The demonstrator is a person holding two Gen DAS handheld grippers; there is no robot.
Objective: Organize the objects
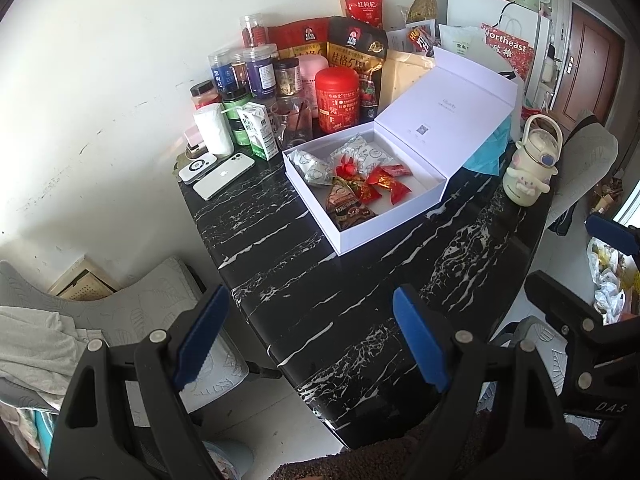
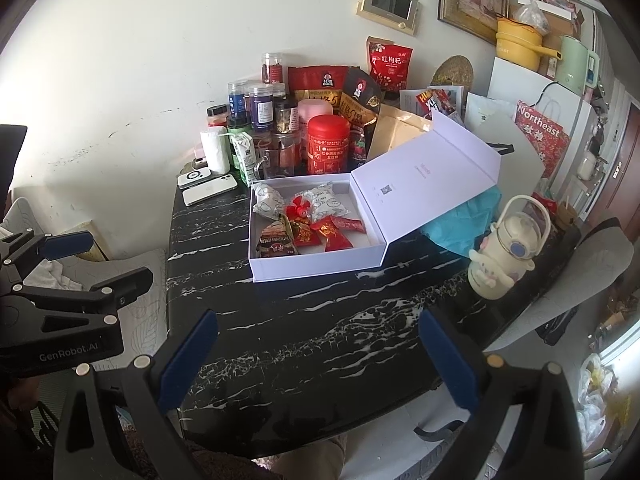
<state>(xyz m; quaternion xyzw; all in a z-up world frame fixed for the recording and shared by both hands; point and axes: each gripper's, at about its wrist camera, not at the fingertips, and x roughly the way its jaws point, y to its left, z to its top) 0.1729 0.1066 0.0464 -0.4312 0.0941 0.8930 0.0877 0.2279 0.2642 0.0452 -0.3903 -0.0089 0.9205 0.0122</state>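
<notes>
We list first our left gripper [image 1: 308, 336]: angled downward over the near edge of the black marble table [image 1: 360, 280], blue-padded jaws spread wide, nothing between them. Our right gripper [image 2: 320, 356]: likewise tilted down toward the table's near edge, jaws spread apart, empty. In the right wrist view the left gripper shows at the left margin, beside and level with the right; in the left wrist view the right gripper shows at the right margin. Neither touches the tabletop or any item.

On the table, centre: one white box [image 1: 384, 224], lid [image 1: 448, 112] hinged open and leaning back. Inside we count wrapped snacks: two white patterned packets [image 1: 360, 152], several red-wrapped candies [image 1: 384, 184], one dark brown triangular packet [image 1: 348, 204] at the near corner. The right half of the box floor is bare.

Behind the box, against the wall: a red tin [image 1: 338, 98], oat bags [image 1: 356, 52], a red goji bag [image 1: 364, 6], clear jars with blue labels [image 1: 260, 70], a glass cup [image 1: 294, 122], a green-and-white carton [image 1: 258, 130], a white roll [image 1: 212, 128].

Left of the box: a white phone [image 1: 224, 176], face down, and just beside it a small white device [image 1: 198, 167].

Right of the box: a cream cartoon bottle [image 1: 528, 164] with a loop handle, standing upright near the table's far right edge; a blue cloth [image 1: 488, 148] between it and the lid.
</notes>
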